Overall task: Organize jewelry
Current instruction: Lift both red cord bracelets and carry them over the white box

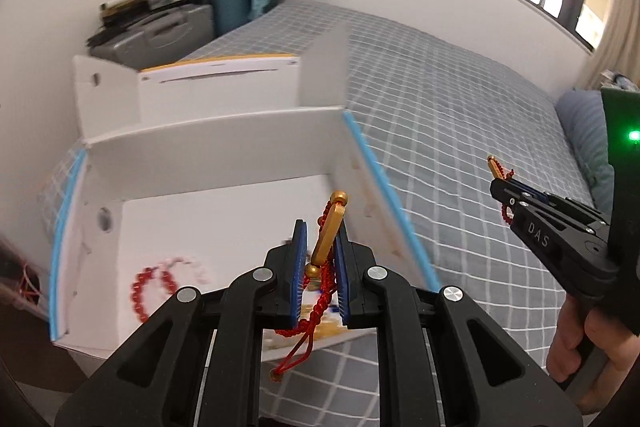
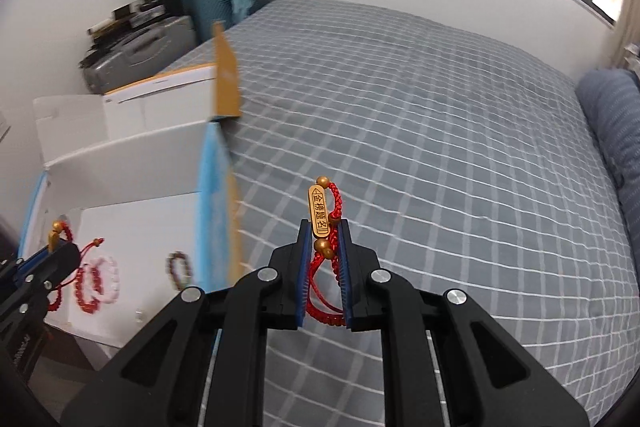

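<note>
My left gripper (image 1: 321,227) is shut on a red cord bracelet with a gold bar charm (image 1: 330,227), held above an open white box (image 1: 220,151) on the bed. On the box floor lie a red bead bracelet (image 1: 138,291) and a pale pink one (image 1: 192,267). To the right, over the bedcover, my right gripper (image 1: 498,183) is shut on a second red cord bracelet (image 1: 496,165). In the right wrist view that gripper (image 2: 324,227) pinches the cord with the engraved gold charm (image 2: 319,213) upright. The left gripper (image 2: 60,247) shows at lower left, over the box (image 2: 120,155).
A grey checked bedcover (image 2: 440,147) fills the right side, with a blue pillow (image 2: 612,115) at its far end. A dark bead bracelet (image 2: 178,269) lies in the box. Suitcases and clutter (image 1: 160,27) stand behind the box. A hand (image 1: 572,343) grips the right gripper's handle.
</note>
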`<state>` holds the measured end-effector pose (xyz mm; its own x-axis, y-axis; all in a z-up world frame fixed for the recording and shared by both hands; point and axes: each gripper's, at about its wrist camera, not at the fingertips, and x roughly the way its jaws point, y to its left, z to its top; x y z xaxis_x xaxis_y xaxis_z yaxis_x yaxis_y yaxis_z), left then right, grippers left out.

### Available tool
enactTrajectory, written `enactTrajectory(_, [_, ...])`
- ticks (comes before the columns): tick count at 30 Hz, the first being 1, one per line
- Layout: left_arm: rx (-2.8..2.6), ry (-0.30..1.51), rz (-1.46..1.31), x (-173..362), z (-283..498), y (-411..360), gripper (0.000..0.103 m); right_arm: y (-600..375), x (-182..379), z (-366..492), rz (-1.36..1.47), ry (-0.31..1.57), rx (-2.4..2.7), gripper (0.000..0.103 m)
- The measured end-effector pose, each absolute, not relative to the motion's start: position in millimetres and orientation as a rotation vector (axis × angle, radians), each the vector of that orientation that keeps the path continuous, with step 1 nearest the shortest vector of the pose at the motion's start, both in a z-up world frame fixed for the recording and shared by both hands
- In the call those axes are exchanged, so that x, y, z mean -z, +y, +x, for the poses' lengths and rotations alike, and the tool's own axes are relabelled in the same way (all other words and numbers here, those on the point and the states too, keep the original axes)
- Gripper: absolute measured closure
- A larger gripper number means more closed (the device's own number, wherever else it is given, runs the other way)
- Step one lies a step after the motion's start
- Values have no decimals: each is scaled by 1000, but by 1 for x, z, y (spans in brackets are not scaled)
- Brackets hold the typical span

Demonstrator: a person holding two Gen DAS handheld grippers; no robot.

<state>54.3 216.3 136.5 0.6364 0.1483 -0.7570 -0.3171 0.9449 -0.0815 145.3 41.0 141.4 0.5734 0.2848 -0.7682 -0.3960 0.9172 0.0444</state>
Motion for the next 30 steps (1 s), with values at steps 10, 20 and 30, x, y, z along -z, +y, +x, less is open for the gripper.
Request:
enactTrajectory(10, [-404, 856, -270, -127, 33, 287, 90, 132, -144, 112, -216, 856, -523, 91])
enactTrajectory(20, [-465, 899, -279, -106, 28, 319, 90, 191, -120, 106, -237, 918, -594, 91])
enactTrajectory(30, [-482, 980, -298, -77, 32, 338, 90, 213, -86, 111, -288, 1001, -585, 88])
